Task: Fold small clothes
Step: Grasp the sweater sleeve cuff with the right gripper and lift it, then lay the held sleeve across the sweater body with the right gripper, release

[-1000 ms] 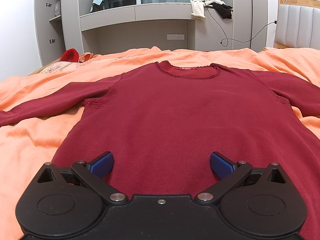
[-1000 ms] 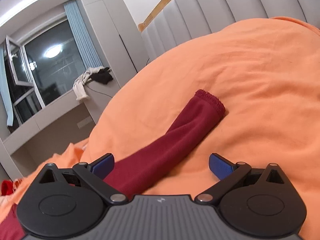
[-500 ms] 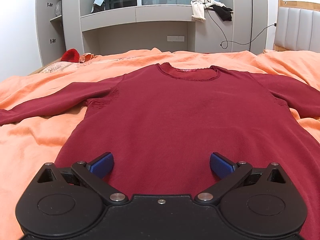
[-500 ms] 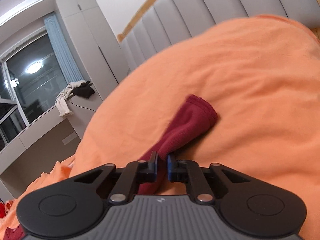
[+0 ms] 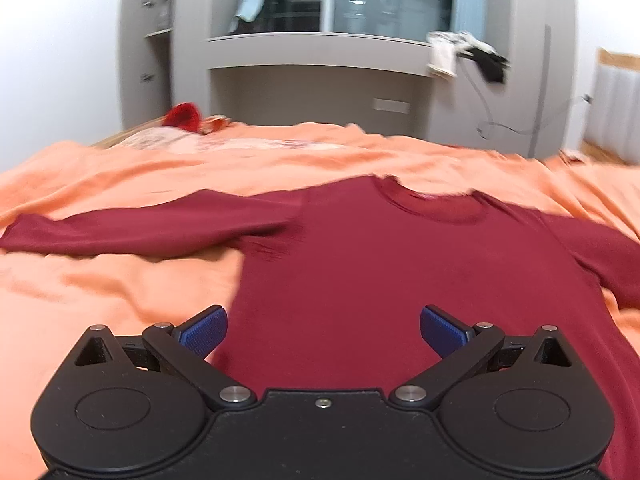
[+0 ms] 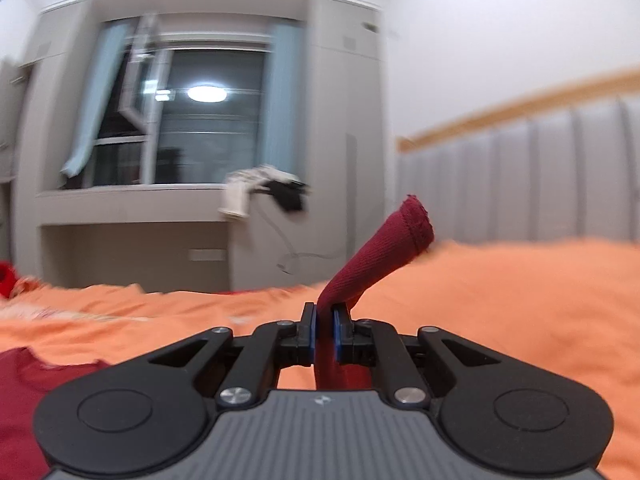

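A dark red long-sleeved top (image 5: 400, 280) lies flat on the orange bedspread (image 5: 100, 288), neck away from me. Its left sleeve (image 5: 132, 232) stretches out to the left. My left gripper (image 5: 323, 330) is open and empty, hovering over the top's lower left part. My right gripper (image 6: 324, 328) is shut on the top's right sleeve (image 6: 380, 256) and holds it lifted off the bed, the cuff sticking up and to the right. Part of the top's body shows in the right wrist view (image 6: 24, 392) at lower left.
A grey padded headboard (image 6: 520, 184) with a wooden rail stands at the right. A grey window ledge (image 5: 320, 48) with draped clothes (image 5: 464, 56) is beyond the bed. A red item (image 5: 184, 116) lies at the bed's far left edge.
My right gripper closed on the right sleeve and lifted it off the bed while turning left. My left gripper shifted left, staying open above the top.
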A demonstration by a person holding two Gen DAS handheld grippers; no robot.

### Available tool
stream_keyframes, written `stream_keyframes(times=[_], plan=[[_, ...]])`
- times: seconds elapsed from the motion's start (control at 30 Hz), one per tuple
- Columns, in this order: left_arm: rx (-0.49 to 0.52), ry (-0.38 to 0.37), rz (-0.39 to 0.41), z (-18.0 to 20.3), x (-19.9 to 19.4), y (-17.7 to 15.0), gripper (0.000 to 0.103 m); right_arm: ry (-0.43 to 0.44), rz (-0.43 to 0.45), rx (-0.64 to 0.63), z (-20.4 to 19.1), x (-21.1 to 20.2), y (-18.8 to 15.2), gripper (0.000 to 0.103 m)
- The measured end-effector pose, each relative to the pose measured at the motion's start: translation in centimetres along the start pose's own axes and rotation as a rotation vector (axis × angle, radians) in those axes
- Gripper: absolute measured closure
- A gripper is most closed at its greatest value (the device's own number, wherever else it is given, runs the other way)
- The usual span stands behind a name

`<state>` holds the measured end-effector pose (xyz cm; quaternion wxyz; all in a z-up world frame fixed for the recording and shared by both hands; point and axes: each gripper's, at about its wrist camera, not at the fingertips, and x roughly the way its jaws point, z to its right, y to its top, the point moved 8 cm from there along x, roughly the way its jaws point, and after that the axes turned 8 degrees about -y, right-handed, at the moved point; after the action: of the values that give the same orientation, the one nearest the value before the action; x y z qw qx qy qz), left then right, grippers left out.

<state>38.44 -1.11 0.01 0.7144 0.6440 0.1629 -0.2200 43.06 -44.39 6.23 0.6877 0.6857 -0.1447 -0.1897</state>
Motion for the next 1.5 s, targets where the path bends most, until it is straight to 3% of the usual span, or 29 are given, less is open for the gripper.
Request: stream_keyframes(times=[0.27,0.43,0.6,0.73,1.03,1.1,1.13,1.17,1.23,1.3,1.5], plan=[[-0.134,0.037,0.006,-4.2,-0.5,1.4,0.001,0.255,0.137,-0.321,-15.9,-5.0,1.8,0.094],[-0.223,0.062,0.018,-6.7,-0.8,2.0,0.001,0.426,0.109,-0.463,-24.0,-8.5,-1.5,0.094],[-0.285,0.071,0.024,-8.5,-1.0,2.1,0.001,0.556,0.043,-0.595,-29.4,-11.6,-6.3,0.094],[-0.303,0.070,0.020,-9.0,-1.1,2.1,0.001,0.615,0.006,-0.692,-30.4,-13.3,-9.5,0.094],[-0.293,0.062,-0.001,-8.6,-0.4,1.8,0.001,0.745,-0.003,-0.806,-29.3,-17.6,-12.7,0.088],[-0.285,0.061,-0.007,-8.3,-0.3,1.6,0.001,0.773,-0.027,-0.777,-28.6,-18.2,-12.4,0.072],[-0.283,0.061,-0.010,-8.2,-0.2,1.6,0.001,0.780,-0.041,-0.750,-28.2,-18.3,-12.1,0.056],[-0.280,0.060,-0.012,-8.1,-0.1,1.5,0.001,0.792,-0.054,-0.722,-28.0,-18.4,-11.8,0.046],[-0.273,0.061,-0.018,-7.9,-0.1,1.4,0.001,0.836,-0.095,-0.658,-27.7,-18.4,-11.1,0.037],[-0.270,0.063,-0.023,-7.9,0.0,1.3,0.001,0.884,-0.142,-0.603,-27.5,-18.3,-10.5,0.032],[-0.279,0.067,-0.031,-8.2,0.1,1.2,0.001,0.932,-0.213,-0.546,-28.9,-16.8,-9.8,0.032]])
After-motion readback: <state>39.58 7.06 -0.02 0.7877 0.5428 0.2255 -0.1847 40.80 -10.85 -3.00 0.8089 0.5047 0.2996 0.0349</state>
